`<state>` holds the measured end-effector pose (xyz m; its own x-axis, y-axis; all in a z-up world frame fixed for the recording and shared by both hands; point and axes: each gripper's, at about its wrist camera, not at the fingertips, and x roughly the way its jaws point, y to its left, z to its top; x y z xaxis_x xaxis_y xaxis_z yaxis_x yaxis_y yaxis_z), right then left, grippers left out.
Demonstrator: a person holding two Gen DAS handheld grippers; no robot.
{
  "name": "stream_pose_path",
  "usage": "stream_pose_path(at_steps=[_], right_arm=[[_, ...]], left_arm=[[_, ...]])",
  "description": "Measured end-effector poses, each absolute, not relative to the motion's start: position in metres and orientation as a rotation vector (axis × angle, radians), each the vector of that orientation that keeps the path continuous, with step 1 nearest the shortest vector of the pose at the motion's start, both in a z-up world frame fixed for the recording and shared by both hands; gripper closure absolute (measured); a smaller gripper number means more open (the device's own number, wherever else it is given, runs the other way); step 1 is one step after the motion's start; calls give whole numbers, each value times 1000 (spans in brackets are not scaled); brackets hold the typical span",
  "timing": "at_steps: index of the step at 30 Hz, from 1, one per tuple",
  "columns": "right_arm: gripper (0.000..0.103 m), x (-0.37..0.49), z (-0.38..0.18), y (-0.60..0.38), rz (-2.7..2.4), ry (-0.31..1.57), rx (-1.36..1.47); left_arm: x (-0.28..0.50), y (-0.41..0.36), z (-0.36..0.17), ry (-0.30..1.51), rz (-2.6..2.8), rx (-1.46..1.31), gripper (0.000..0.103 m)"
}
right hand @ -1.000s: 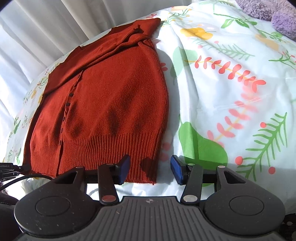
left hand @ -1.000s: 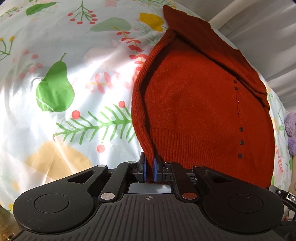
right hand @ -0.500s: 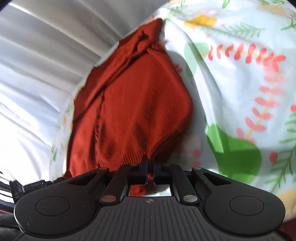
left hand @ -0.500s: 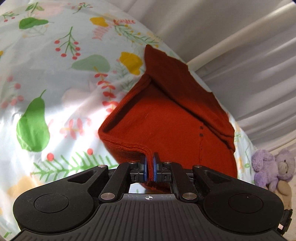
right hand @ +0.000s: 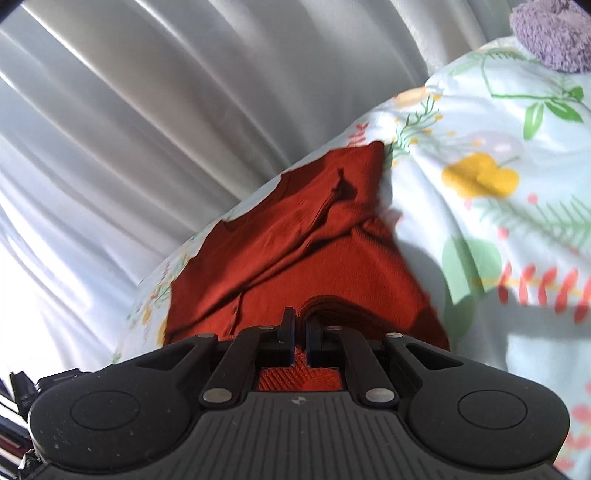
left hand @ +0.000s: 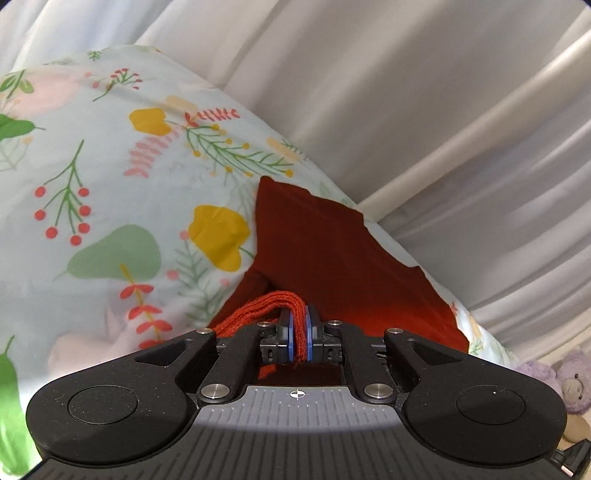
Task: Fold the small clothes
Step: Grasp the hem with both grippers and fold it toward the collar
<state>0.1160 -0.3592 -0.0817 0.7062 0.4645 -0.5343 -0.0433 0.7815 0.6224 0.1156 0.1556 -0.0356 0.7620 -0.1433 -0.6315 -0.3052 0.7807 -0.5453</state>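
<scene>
A rust-red knitted cardigan (left hand: pixel 332 251) lies on a floral bedsheet (left hand: pixel 110 166), its upper part flat near the far edge. My left gripper (left hand: pixel 299 325) is shut on the ribbed hem corner, whose bunched knit (left hand: pixel 266 306) curls up over the left finger. In the right wrist view the same cardigan (right hand: pixel 295 243) shows its folded sleeve and button line. My right gripper (right hand: pixel 300 325) is shut on the other hem corner, with ribbed knit (right hand: pixel 299 380) visible under the jaws. Both corners are lifted off the sheet, over the cardigan's body.
White curtains (left hand: pixel 406 92) hang close behind the bed's far edge. A purple plush toy (left hand: pixel 569 384) sits at the lower right of the left wrist view, and purple plush (right hand: pixel 550 33) sits on the sheet's top right corner in the right wrist view. Open sheet (right hand: pixel 517 221) spreads beside the cardigan.
The right gripper closed on the hem corner it had straddled. Both grippers then lifted the hem and carried it forward toward the cardigan's collar end, so the curtains now fill the upper views.
</scene>
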Motion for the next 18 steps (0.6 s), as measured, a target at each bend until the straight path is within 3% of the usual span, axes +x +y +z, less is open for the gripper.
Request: stream_pose_path(at_steps=[12, 15, 17, 18], right_arm=[[98, 174, -102, -333, 211, 765, 408], [97, 171, -99, -332, 202, 743, 376], [87, 164, -92, -334, 173, 695, 339], [74, 161, -90, -335, 161, 670, 318]], left_arm=[[156, 161, -71, 808, 119, -620, 93], [150, 169, -64, 766, 126, -592, 76], [148, 173, -60, 747, 123, -546, 73], [149, 173, -60, 749, 113, -520, 71]])
